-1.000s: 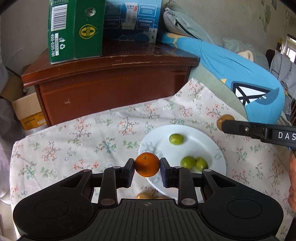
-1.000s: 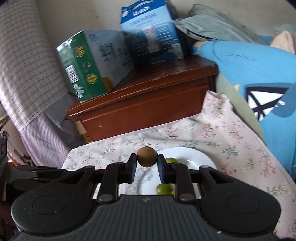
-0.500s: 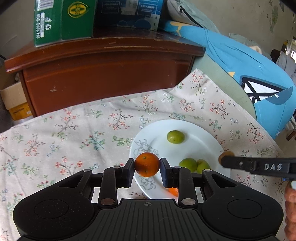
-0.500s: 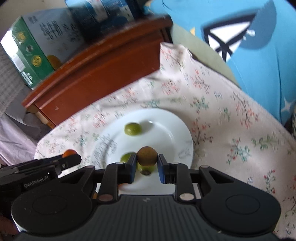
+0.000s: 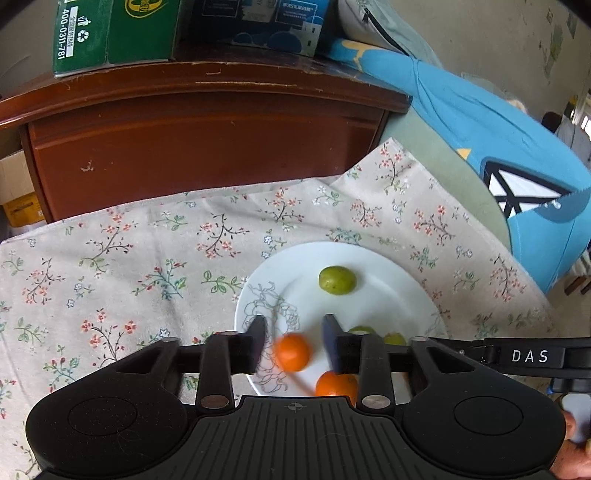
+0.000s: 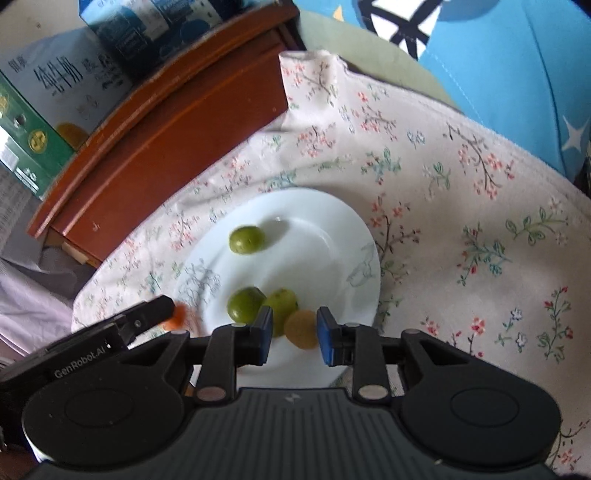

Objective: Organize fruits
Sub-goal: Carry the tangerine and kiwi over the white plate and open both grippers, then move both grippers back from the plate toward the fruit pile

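Observation:
A white plate lies on the flowered cloth and also shows in the right wrist view. It holds green fruits and an orange. My left gripper is open over the plate's near rim; a blurred orange hangs loose between its fingers. My right gripper is open over the plate's near edge, with a brown fruit between its fingers and two green fruits just beyond.
A brown wooden cabinet stands behind the cloth, with a green box and a blue box on top. A blue cushion lies at the right. The cloth spreads left of the plate.
Both grippers have come down over the plate and opened. The orange has left the left fingers and drops, blurred. The brown fruit sits free between the right fingers.

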### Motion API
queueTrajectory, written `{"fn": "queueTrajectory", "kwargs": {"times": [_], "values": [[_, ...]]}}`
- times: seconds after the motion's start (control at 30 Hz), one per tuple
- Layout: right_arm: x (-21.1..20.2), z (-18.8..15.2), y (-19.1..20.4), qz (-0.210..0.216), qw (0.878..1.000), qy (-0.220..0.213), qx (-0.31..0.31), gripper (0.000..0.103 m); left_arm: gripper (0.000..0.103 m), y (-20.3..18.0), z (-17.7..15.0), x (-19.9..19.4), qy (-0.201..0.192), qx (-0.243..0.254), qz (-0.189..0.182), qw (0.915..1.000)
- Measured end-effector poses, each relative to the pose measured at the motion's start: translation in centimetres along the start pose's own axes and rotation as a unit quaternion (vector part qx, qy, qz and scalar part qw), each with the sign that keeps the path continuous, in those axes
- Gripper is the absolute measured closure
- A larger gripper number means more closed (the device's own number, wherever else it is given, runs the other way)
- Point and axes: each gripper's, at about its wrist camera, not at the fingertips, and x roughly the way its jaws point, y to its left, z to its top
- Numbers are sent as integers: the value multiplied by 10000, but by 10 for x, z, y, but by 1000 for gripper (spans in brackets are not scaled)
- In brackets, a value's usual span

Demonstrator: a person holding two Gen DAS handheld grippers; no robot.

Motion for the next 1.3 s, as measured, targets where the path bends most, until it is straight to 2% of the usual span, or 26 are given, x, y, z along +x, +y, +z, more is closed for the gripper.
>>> {"fn": "queueTrajectory", "kwargs": {"times": [0.1,0.2,0.47,0.8,1.03,1.3], "values": [[-4,1,4,174,9998,-111,-46,75,33,-2,3,-8,-142,-8,149,9998],[-6,1,9,295,9992,-194,-171,75,28,-1,5,-16,-135,19,259,9996],[-11,-5,25,497,9967,-284,-574,75,26,10,0,-43,2,174,491,9986],[-13,-25,42,733,9922,-69,-1007,75,25,32,-21,-83,124,483,906,9946],[-26,-48,62,986,9842,-32,-1473,75,25,55,-34,-101,108,222,1084,9938],[-26,-83,87,1105,9739,303,-1957,75,25,74,-42,-104,275,11,1313,9910]]}}
